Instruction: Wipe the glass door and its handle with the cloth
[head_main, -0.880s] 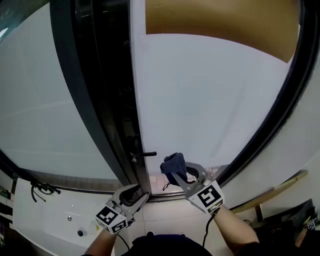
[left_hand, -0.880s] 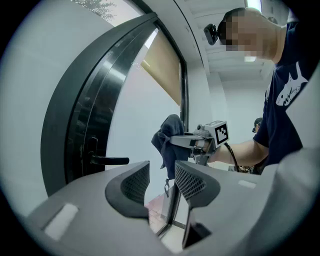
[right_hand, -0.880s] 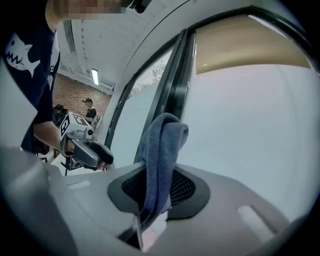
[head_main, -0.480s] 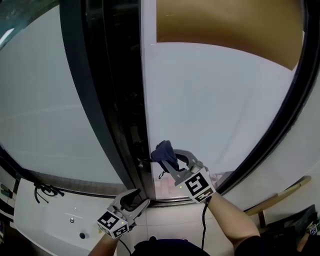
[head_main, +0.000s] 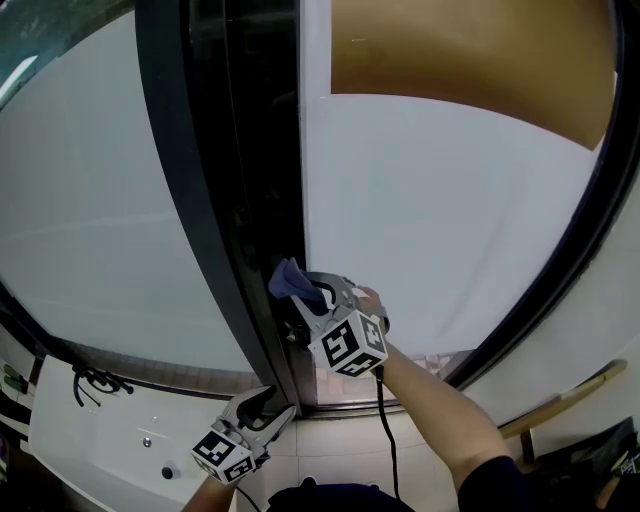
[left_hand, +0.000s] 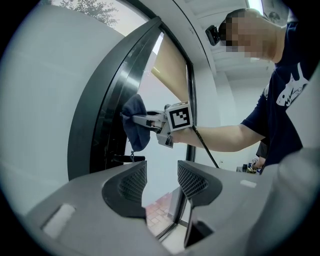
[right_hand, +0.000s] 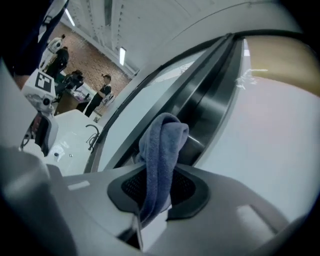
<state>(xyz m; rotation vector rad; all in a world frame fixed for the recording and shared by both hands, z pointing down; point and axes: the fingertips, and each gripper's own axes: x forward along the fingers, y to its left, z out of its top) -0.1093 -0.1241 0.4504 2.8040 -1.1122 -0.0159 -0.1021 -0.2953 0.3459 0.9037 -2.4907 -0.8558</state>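
Grey, mesh-padded jaws of the left tool (left_hand: 161, 182) stand apart with nothing between them. Through the gap only the pale floor tiles (head_main: 335, 440) and the foot of the door show. In the head view this left tool (head_main: 262, 405) hangs low by the person's body, well below the other one and just beside the bottom of the dark door frame (head_main: 215, 200).

Higher up, the right tool (head_main: 305, 292) is held out on a bare forearm (head_main: 430, 405), and its jaws are closed on a blue cloth (head_main: 290, 278). The right gripper view shows the cloth (right_hand: 162, 150) pinched between the 2 pads of the right tool (right_hand: 159, 187), its folded top bulging out beyond them.

From the left gripper view, the bunched cloth (left_hand: 135, 127) lies against the frame at the left edge of the glass door (head_main: 450, 220). It sits above the short dark handle (left_hand: 120, 159) and apart from it. In the head view the right tool covers most of the handle.

Beyond, the frosted pane fills the middle of the head view, with a brown panel (head_main: 470, 50) across its top. To the lower left stands a white table (head_main: 100, 440) with a black cable (head_main: 90, 380) on it.
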